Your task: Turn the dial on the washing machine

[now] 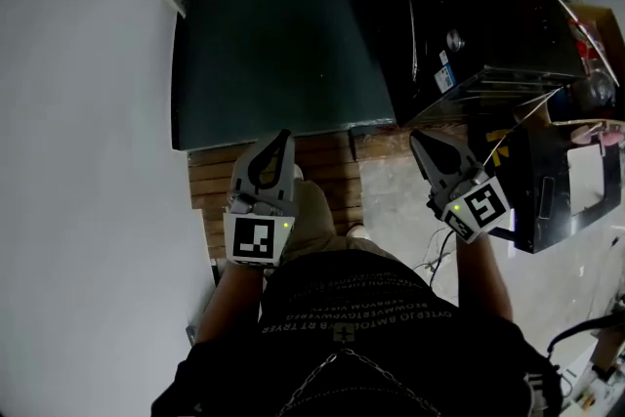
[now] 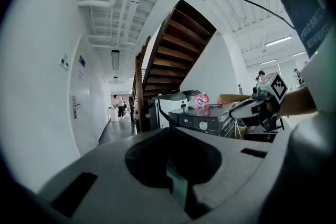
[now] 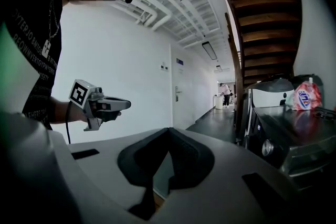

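Both grippers hang short of the machine, fingers closed on nothing.
Left gripper [image 1: 284,136] and right gripper [image 1: 414,138] sit mid-frame; the washing machine [image 1: 488,5] fills the upper right, its dial [image 1: 454,40] just above the right gripper.

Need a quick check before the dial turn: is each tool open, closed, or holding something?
Left tool: closed, holding nothing.
Right tool: closed, holding nothing.
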